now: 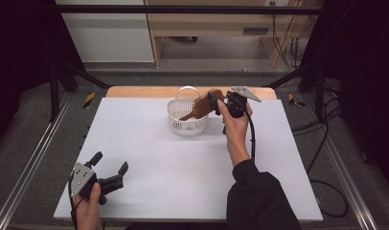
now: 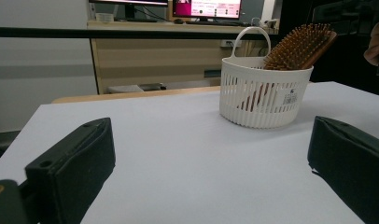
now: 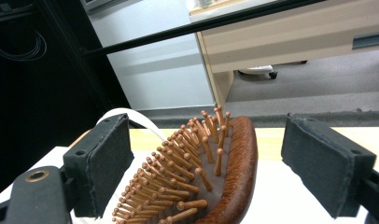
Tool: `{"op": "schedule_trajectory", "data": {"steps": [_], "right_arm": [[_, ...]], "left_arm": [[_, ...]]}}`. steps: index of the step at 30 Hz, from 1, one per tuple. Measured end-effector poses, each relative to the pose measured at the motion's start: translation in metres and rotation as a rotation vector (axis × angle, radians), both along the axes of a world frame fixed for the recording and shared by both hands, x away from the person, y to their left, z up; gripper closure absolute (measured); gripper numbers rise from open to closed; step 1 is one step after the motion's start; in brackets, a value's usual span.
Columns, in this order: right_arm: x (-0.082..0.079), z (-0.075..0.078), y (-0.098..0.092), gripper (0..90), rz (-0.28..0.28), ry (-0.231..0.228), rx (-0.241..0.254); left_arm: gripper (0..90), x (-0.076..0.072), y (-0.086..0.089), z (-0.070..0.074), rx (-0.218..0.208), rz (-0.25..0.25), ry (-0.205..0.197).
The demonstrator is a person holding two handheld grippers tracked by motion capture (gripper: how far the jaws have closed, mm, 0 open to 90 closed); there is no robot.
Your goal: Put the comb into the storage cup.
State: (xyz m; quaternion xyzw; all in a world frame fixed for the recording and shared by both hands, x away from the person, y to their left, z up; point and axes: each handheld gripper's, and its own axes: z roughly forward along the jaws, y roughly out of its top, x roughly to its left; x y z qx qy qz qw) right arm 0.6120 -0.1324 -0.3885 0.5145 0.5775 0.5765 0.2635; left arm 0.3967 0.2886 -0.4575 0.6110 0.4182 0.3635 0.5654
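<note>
Even overhead light brightens the white table (image 1: 183, 158); the surroundings fall into darkness. Shadows are soft and faint. All three pictures are slightly soft and grainy.

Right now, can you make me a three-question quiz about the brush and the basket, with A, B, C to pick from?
1. Where is the hairbrush?
A. Flat on the white table
B. Standing in the basket, handle down
C. On the floor

2. What colour is the basket?
A. White
B. Blue
C. Red

3. How are the right gripper's jaws?
A. Squeezed on the brush
B. Open on both sides of the brush head
C. Shut on the basket handle

Answers:
1 B, the bristly head sticks out above the rim in the left gripper view.
2 A, its slotted wall and looped handle are white.
3 B, the right gripper view shows a gap between each jaw and the brush.
</note>
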Motion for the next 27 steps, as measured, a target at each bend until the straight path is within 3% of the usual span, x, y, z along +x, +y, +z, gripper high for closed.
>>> {"op": "schedule_trajectory", "data": {"steps": [8,19,27], "right_arm": [[-0.003,0.005,-0.006,14.3,0.004,-0.014,-0.007],[-0.006,0.011,-0.018,3.7,0.016,-0.015,-0.023],[-0.009,0.015,-0.023,2.7,0.019,-0.021,-0.043]], "left_arm": [[0.9,0.0,0.001,0.0,0.001,0.003,-0.003],[0.8,0.0,0.001,0.0,0.001,0.005,-0.003],[0.8,0.0,0.002,0.0,0.003,0.006,-0.003]]}}
